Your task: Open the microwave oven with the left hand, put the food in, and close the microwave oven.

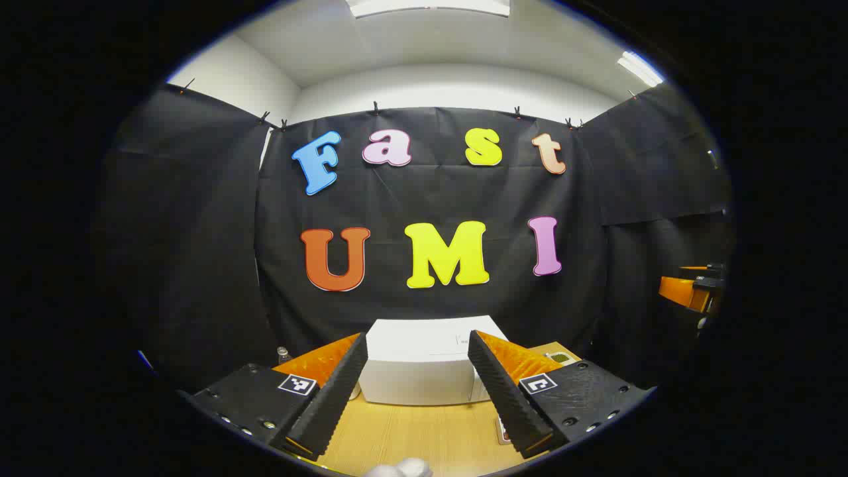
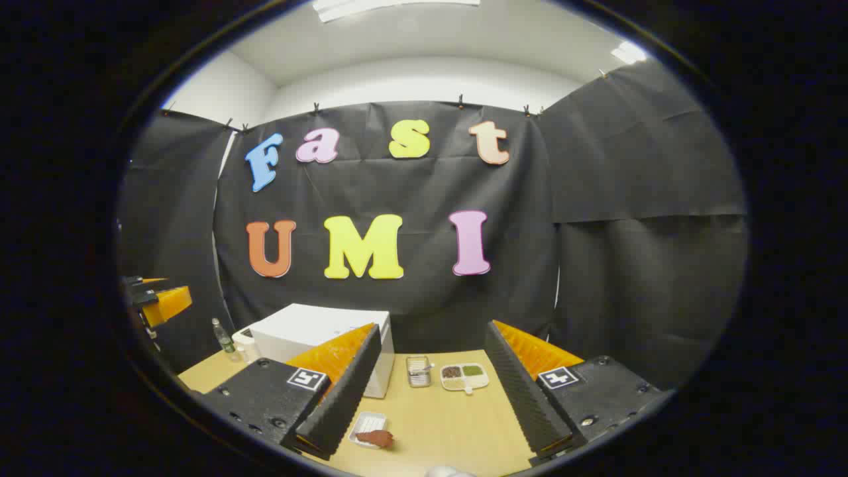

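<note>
My left hand-held gripper (image 1: 419, 391) hangs spread wide and empty above the bench (image 1: 424, 434), aimed at the closed white microwave oven (image 1: 424, 364) straight ahead. My right hand-held gripper (image 2: 430, 391) is spread too, holding nothing. Below it the food (image 2: 375, 437) lies on a small white tray (image 2: 366, 424), just right of the oven.

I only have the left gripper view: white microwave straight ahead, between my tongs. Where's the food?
Observer: In the right gripper view, a brown piece of food lies on a small white tray on the table, near the front right corner of the microwave.
Operator: Anything else near it?
Observer: Farther back, a metal container stands beside a divided dish holding brown and green portions.
Operator: Are the right tongs carrying anything?
Observer: No, the right tongs are open and empty.
</note>
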